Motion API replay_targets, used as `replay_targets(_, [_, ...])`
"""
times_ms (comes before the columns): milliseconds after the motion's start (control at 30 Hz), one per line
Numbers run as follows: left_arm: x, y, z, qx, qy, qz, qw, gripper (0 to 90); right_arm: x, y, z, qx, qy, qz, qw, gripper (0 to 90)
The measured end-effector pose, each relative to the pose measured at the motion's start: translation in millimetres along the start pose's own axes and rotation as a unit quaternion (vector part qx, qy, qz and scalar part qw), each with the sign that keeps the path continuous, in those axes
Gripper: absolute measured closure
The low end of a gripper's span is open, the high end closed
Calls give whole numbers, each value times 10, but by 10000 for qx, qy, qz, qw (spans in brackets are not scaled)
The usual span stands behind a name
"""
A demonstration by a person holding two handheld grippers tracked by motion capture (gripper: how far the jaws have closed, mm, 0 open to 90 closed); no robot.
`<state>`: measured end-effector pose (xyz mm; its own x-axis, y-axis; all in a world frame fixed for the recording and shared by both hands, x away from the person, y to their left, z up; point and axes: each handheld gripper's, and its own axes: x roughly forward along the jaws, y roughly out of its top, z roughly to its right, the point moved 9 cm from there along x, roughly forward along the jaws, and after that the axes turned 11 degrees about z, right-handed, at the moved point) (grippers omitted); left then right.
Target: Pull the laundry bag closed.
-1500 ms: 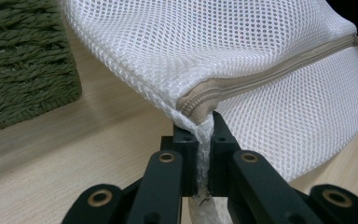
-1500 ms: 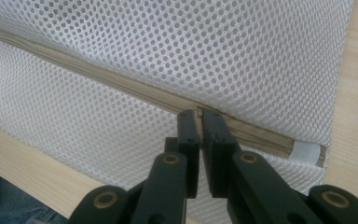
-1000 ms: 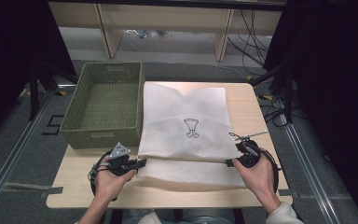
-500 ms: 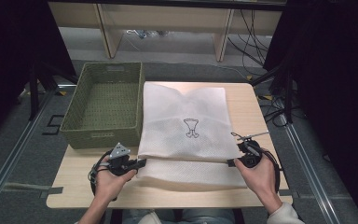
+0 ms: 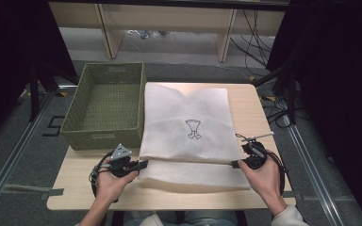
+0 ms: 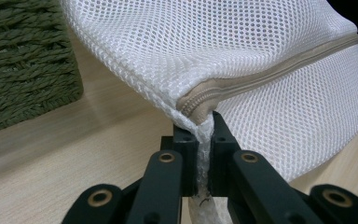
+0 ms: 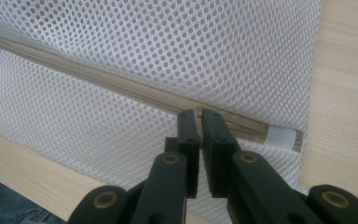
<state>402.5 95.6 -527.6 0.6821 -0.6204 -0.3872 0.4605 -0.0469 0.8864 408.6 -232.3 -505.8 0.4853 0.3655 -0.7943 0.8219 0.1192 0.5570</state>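
1. Nearest the person, the left gripper (image 5: 143,164) is clenched on the left corner of the mesh laundry bag (image 5: 188,136). In the left gripper view a bunch of white netting is squeezed between its black jaws just below the end of the beige zipper (image 6: 279,70). That pinch looks meant to pin the zipper's end so the bag cannot slide.

2. The right gripper (image 5: 235,164) sits at the bag's right edge, at about 3 o'clock from the left one. In the right gripper view its jaws are drawn nearly together right on the zipper line, close to the white tab (image 7: 279,136) at the zipper's end. It appears to be nipping the zipper tape or pull, though I cannot tell which.

3. With both corners gripped, the front edge is stretched between the hands, probably so the zipper can be worked.

4. The bag lies flat on the middle of the wooden table (image 5: 75,193), its upper layer folded back from the front edge.

5. A small dark outline drawing (image 5: 193,129) is printed on the bag. It holds no readable words.

6. At 10 o'clock from the bag, touching its left side, stands a green woven basket (image 5: 78,117), likely where the bag will go. It bears no readable label.
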Motion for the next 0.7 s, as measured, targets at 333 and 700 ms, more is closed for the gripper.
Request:
replay_targets(333, [-1, 1, -1, -30, -5, 0, 10000, 843, -12, -10, 17, 64, -60, -21, 10000, 872])
replay_targets(700, [0, 1, -4, -45, -2, -1, 10000, 844, -9, -11, 51, 90, -40, -24, 9999, 872])
